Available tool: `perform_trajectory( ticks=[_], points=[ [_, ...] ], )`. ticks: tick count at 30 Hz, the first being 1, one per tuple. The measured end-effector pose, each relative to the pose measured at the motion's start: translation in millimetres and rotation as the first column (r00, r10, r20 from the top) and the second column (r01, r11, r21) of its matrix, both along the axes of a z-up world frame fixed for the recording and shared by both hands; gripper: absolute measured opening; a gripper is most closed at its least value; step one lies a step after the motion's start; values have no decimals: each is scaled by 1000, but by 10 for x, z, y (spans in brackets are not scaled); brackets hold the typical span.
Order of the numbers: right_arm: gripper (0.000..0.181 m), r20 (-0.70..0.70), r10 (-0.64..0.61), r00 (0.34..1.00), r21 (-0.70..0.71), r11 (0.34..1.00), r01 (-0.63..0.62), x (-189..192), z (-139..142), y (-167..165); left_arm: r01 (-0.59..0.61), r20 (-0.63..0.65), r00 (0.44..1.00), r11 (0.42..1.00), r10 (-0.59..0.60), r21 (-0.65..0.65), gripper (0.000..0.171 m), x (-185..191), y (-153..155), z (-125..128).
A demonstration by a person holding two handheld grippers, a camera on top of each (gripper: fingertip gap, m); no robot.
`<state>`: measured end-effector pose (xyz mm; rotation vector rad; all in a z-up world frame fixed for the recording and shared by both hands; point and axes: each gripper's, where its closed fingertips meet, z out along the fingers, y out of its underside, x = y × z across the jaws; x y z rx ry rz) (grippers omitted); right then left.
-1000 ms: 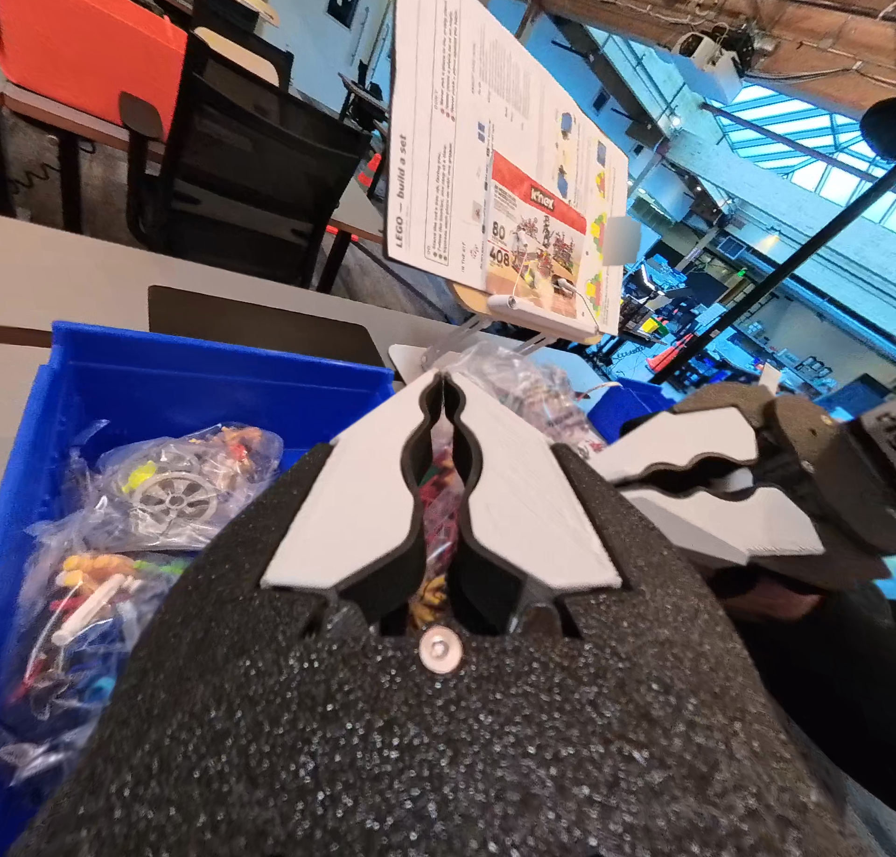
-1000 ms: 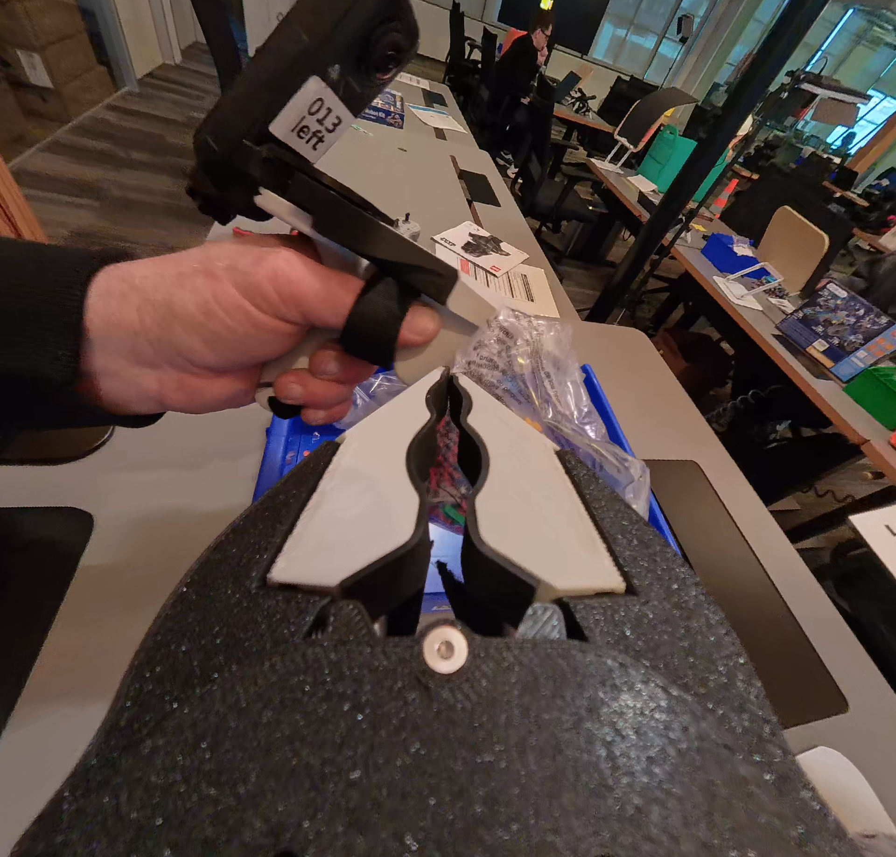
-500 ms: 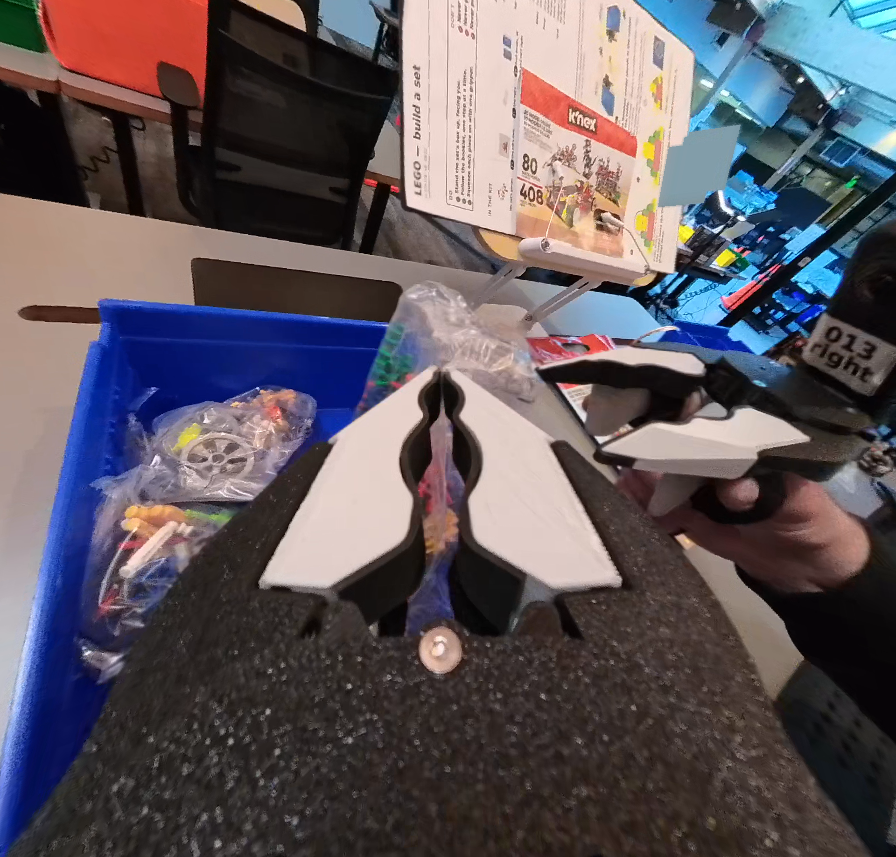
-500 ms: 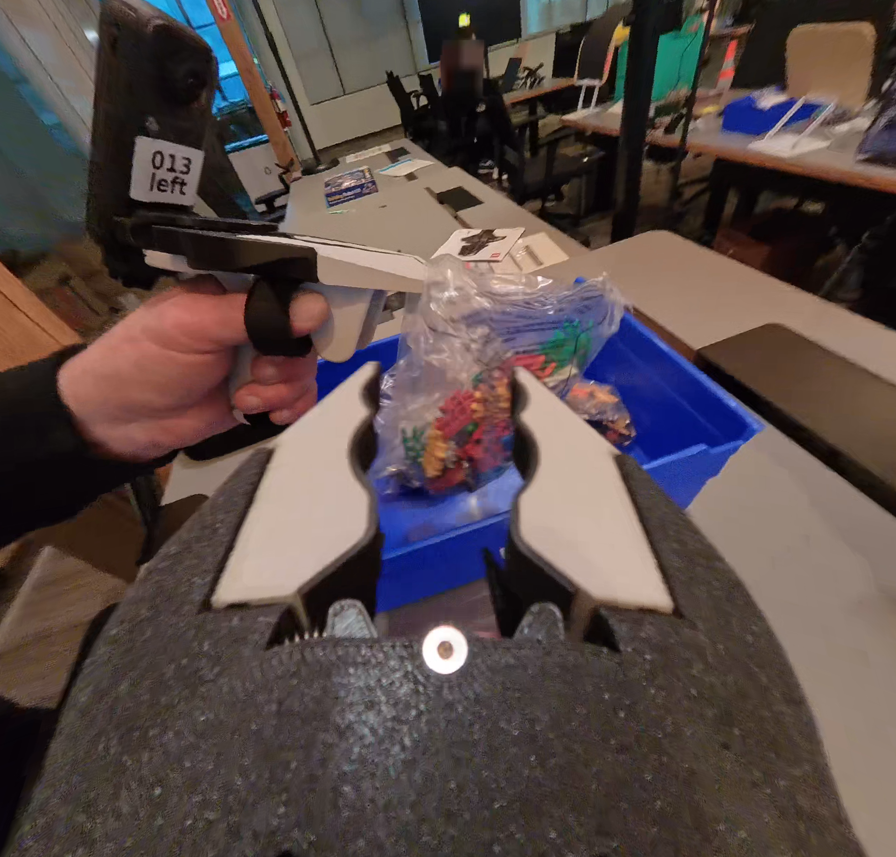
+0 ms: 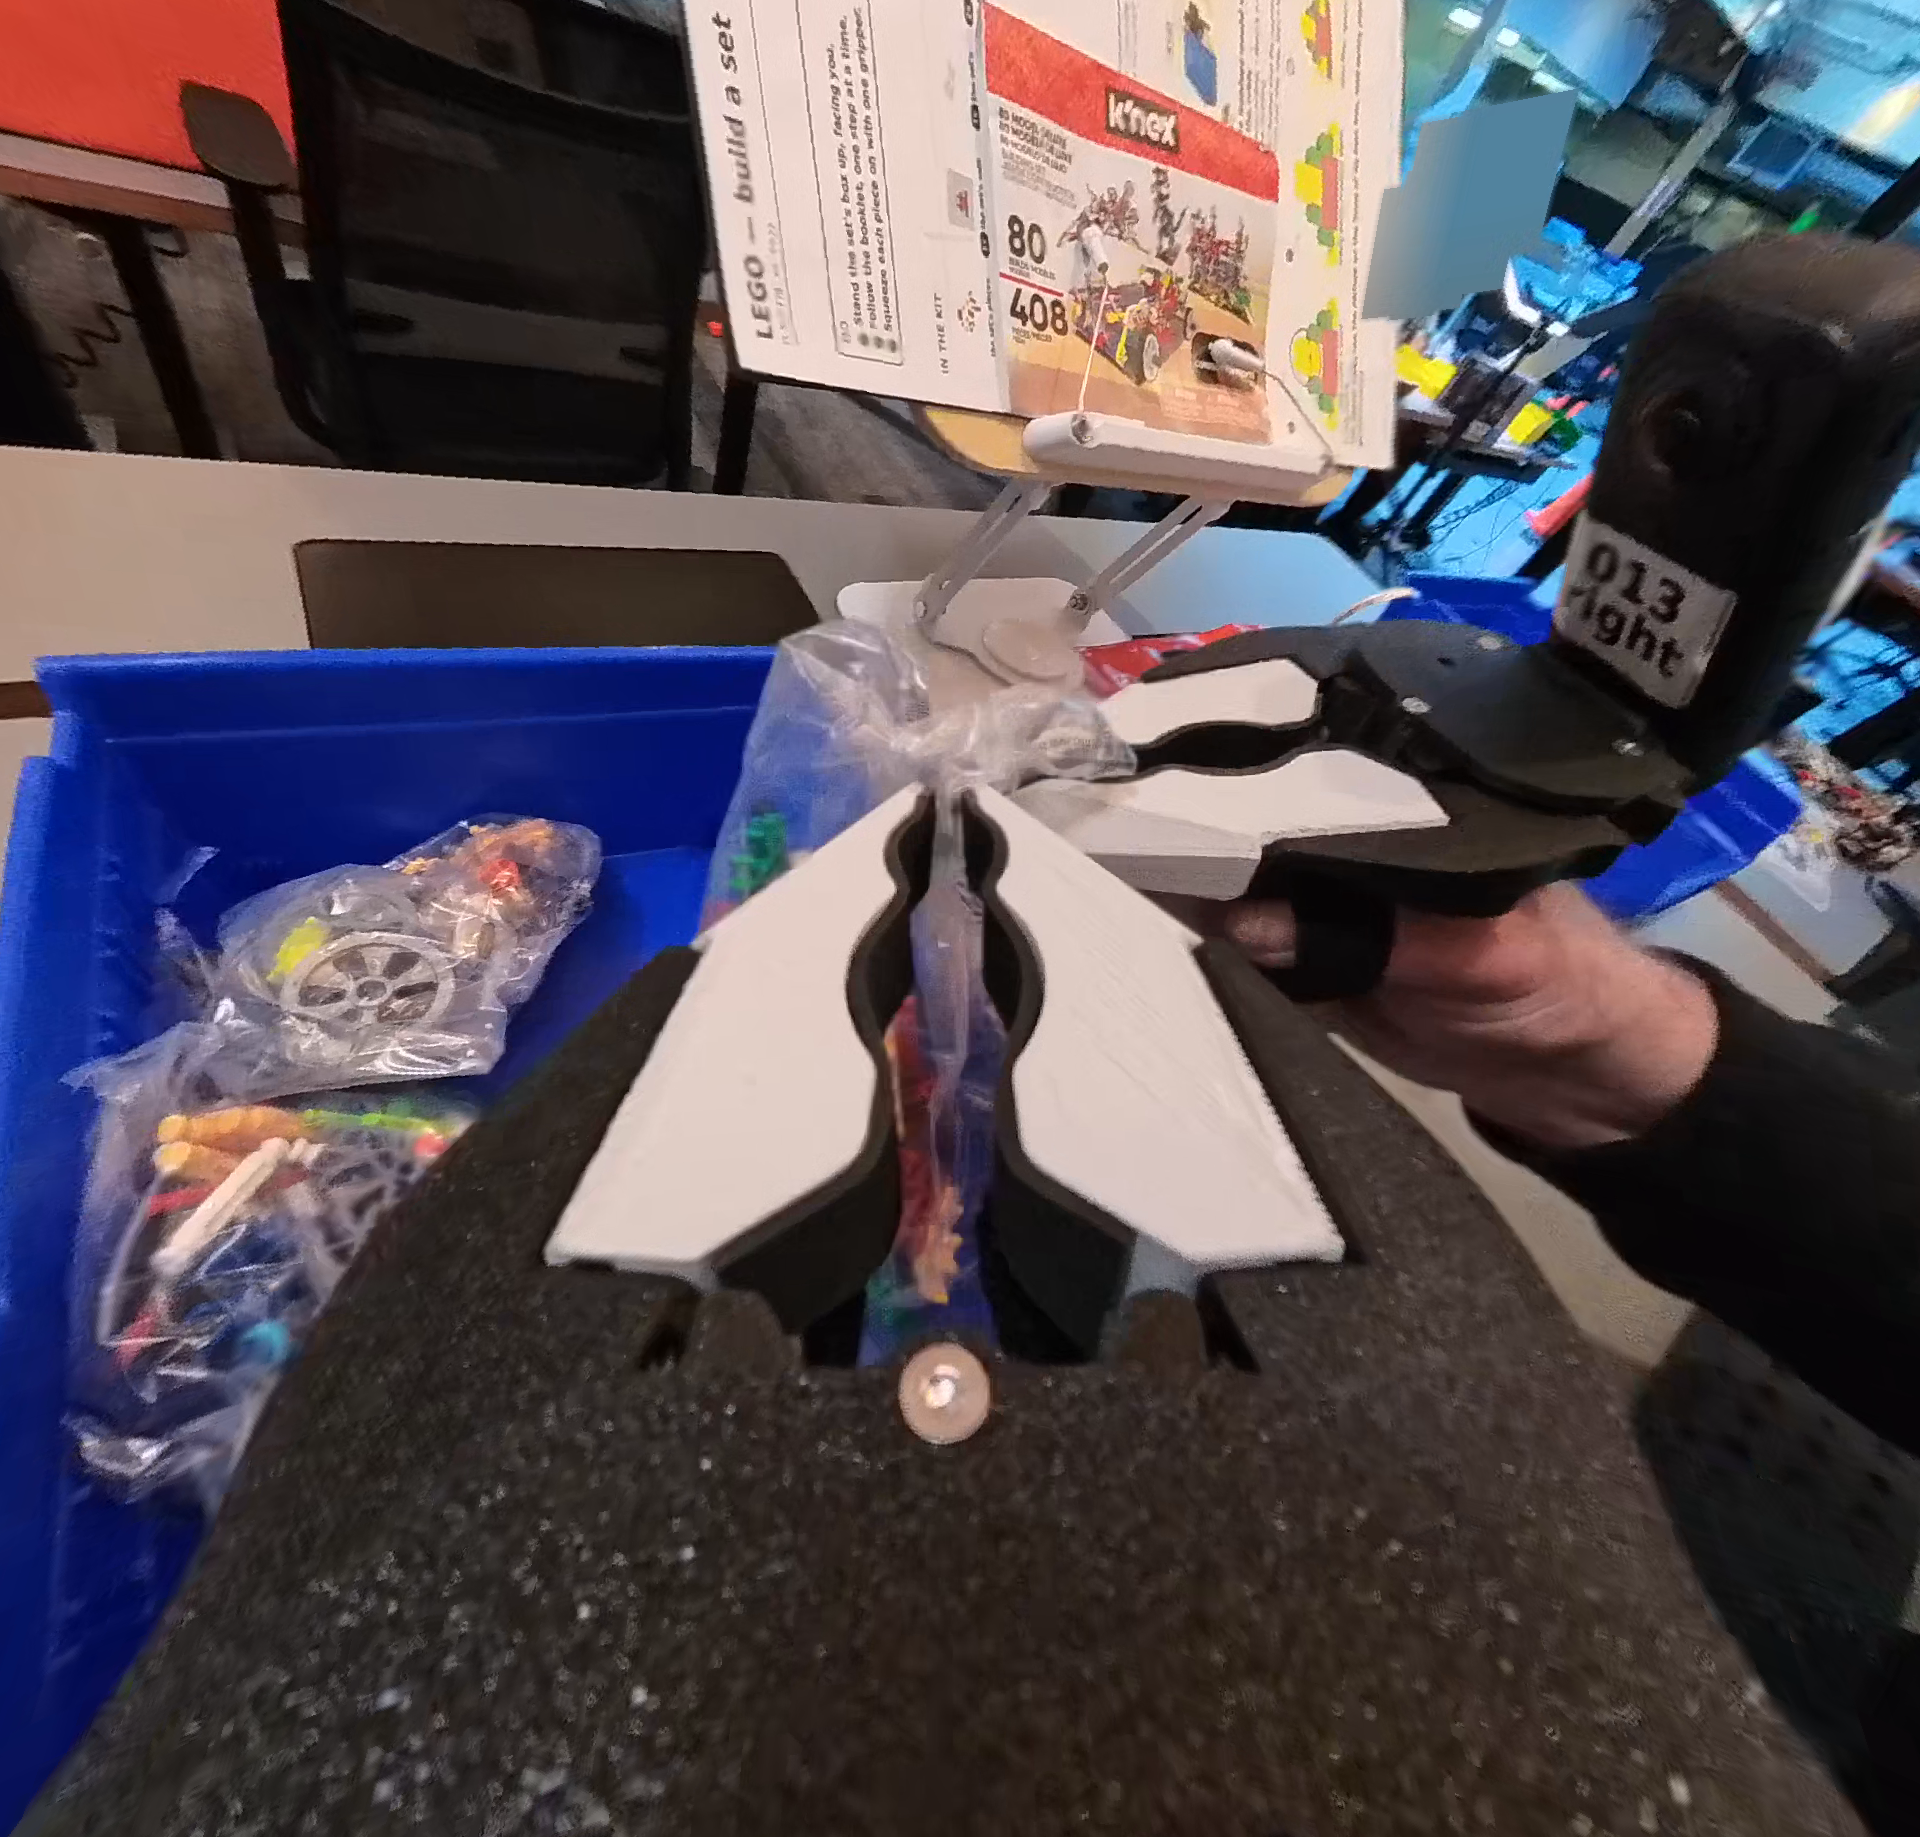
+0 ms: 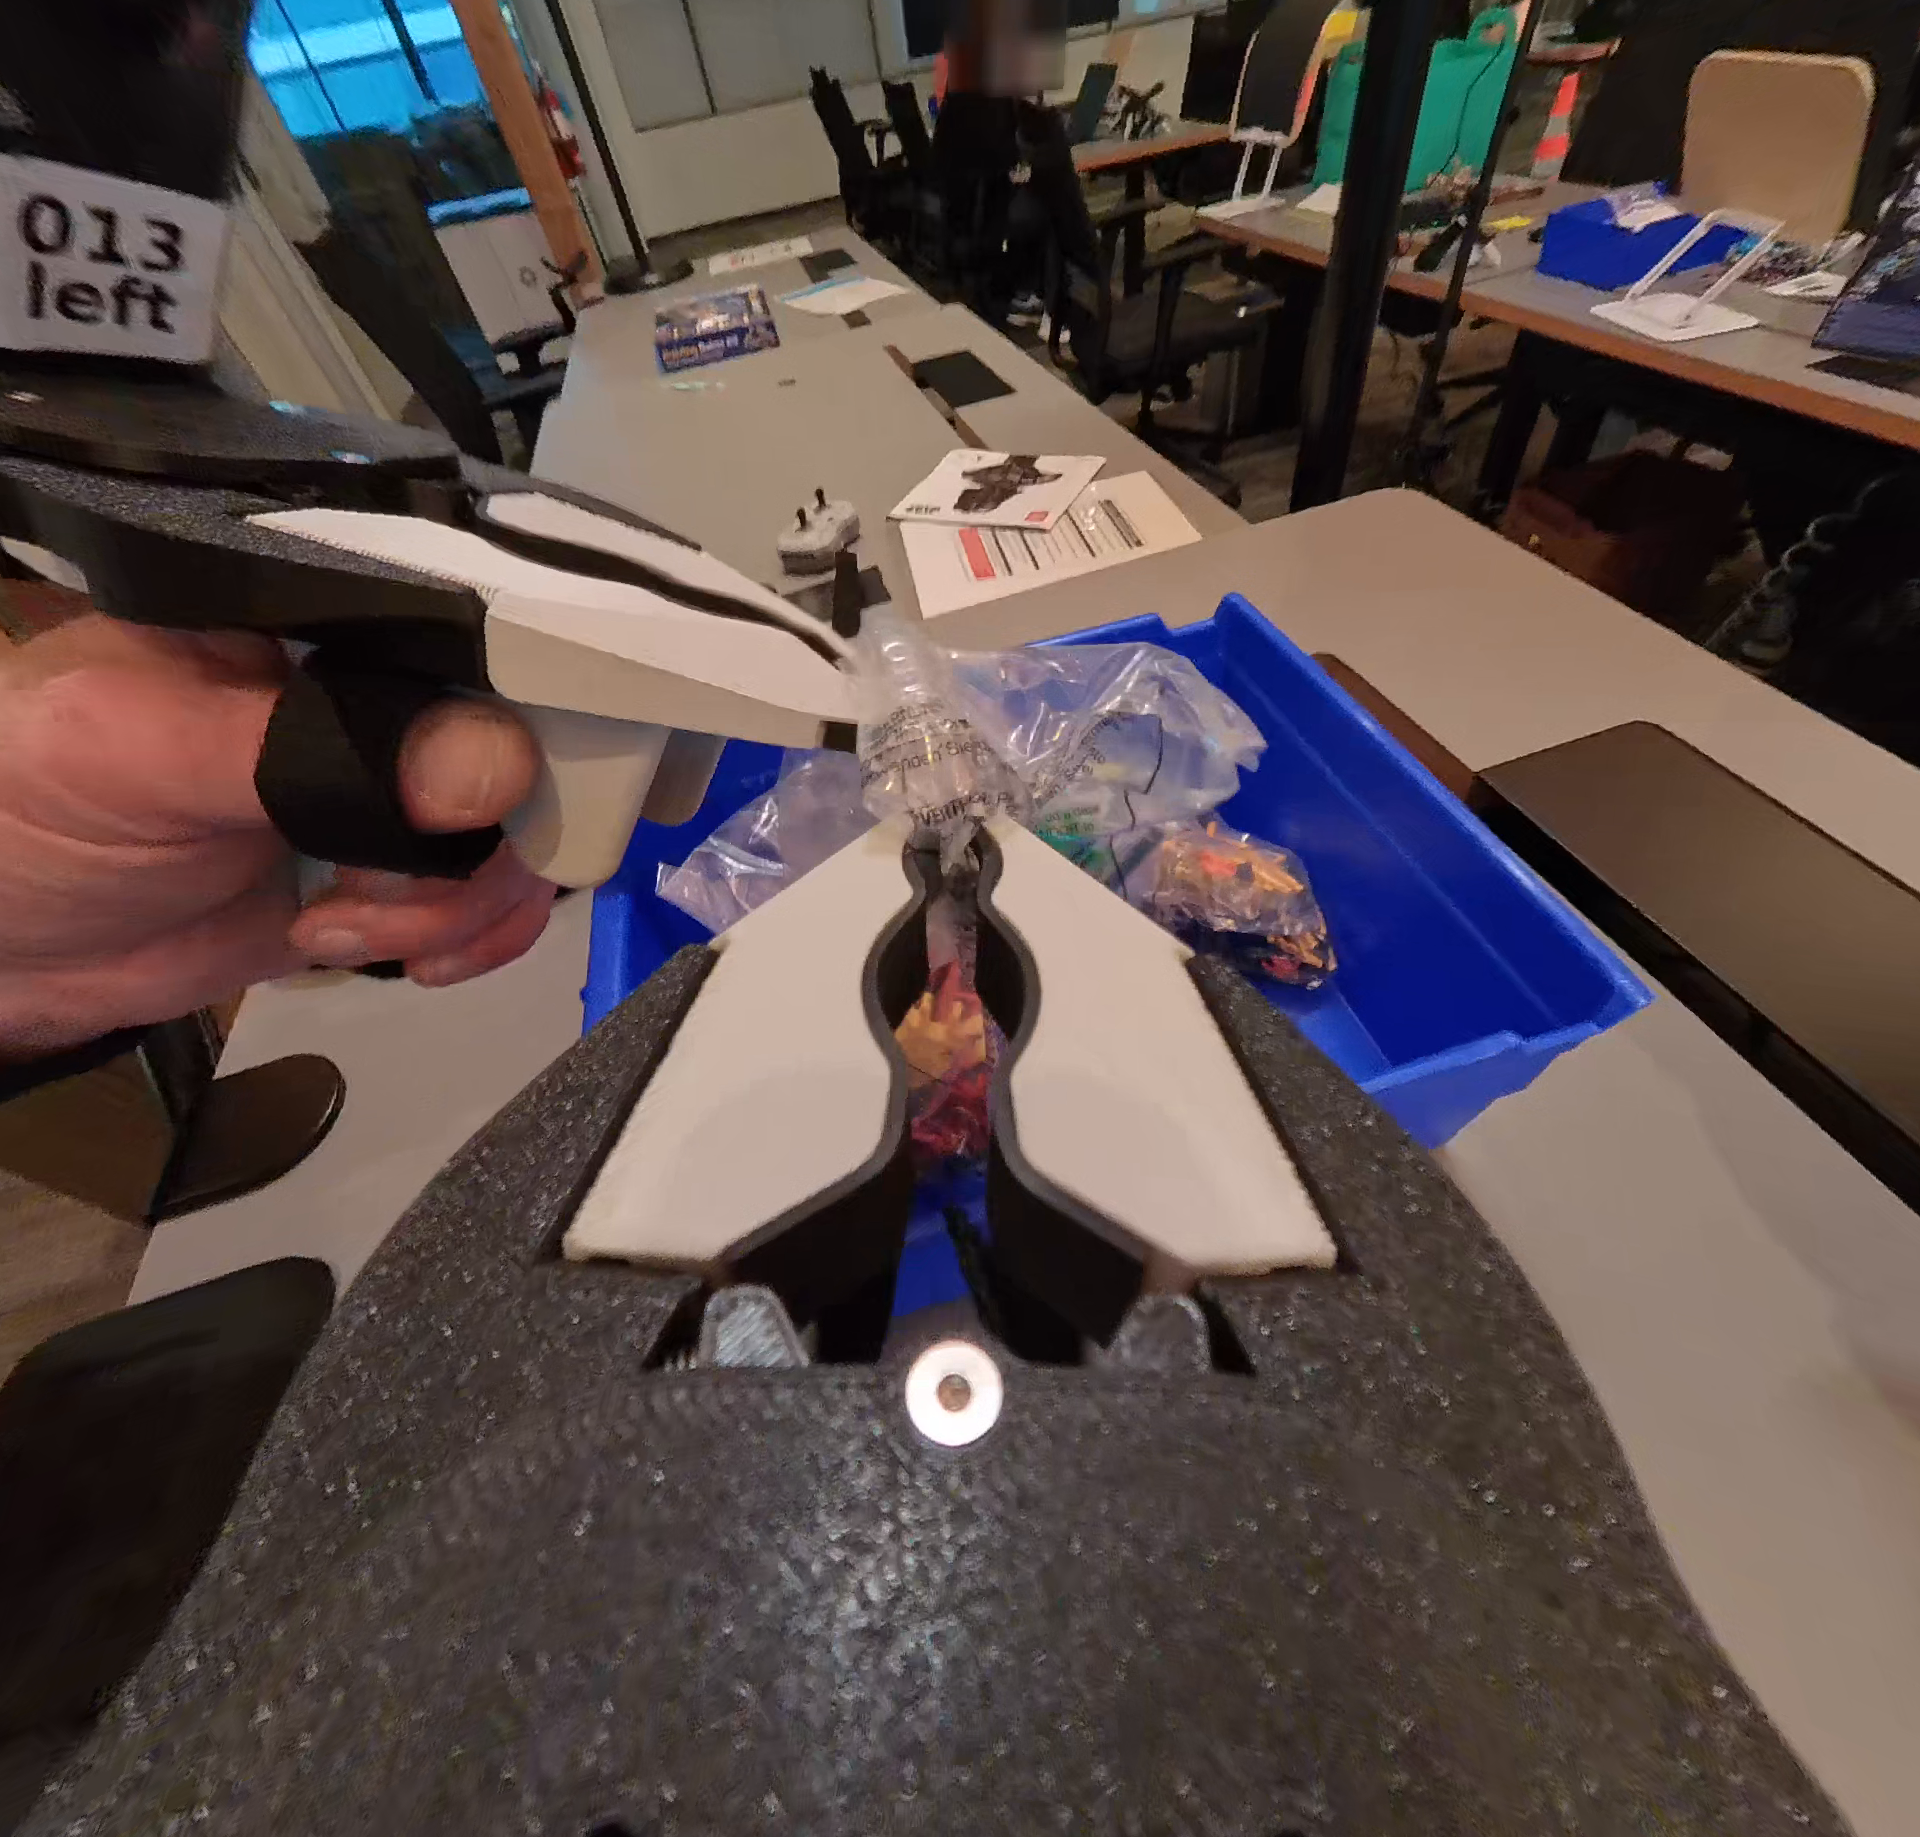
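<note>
A clear plastic bag [image 5: 821,738] of small coloured building pieces hangs above a blue bin [image 5: 312,727]. My left gripper [image 5: 945,798] is shut on the bag's gathered top. My right gripper [image 5: 1055,761] comes in from the right and is shut on the same crumpled top, right beside the left one. In the right wrist view the right gripper [image 6: 948,844] pinches the bag [image 6: 935,748] just below where the left gripper [image 6: 850,681] pinches it. The bag's coloured pieces show between both pairs of jaws. A person's hand holds each gripper.
The blue bin [image 6: 1558,966] holds other bags: one with a grey wheel [image 5: 374,966], one with rods [image 5: 239,1216], one with orange pieces [image 6: 1236,894]. A stand with a printed sheet [image 5: 1039,177] rises behind the bin. A booklet [image 6: 997,488] and black mat [image 6: 1714,852] lie on the table. The tips of both grippers are at nearly the same place.
The right gripper, open and off the bag half a second ago, has moved in and shut on the bag's top beside the left gripper. The left gripper kept its hold.
</note>
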<state>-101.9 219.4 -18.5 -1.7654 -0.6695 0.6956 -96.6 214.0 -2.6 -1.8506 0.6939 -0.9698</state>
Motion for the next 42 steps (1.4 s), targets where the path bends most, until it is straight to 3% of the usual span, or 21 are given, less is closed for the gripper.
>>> perform_trajectory(
  ticks=[5, 10, 18, 32, 34, 37, 42],
  points=[
    [0, -9, -6, 1000, -35, 999, 6, -24, -43, -21, 23, -62, 998, 999, -21, 40, 13, -21, -39, -98],
    [0, 43, 89, 995, -3, 996, -89, -188, -65, -174, -13, -128, 991, 991, 30, 137, 0, -21, 75, -135],
    [0, 267, 117, 956, 142, 977, -159, -269, -4, -229, -91, -130, 986, 987, 108, 130, 0, 2, 293, -157],
    [0, 339, -25, 941, 192, 980, -43, -162, -29, -141, -177, -67, 981, 983, 180, 55, 0, -25, 648, -249],
    [0, 266, -16, 964, 161, 987, -28, -115, -1, -147, -155, -79, 984, 986, 159, 54, 0, -5, 628, -242],
    [0, 49, -53, 997, 53, 997, 50, 128, 76, -62, -73, -127, 988, 993, 85, 96, 0, -69, 520, -156],
    [0, 60, -42, 997, -25, 999, 44, 280, -32, 16, 141, -263, 958, 986, -114, 88, 0, -98, 129, -168]
  ],
)
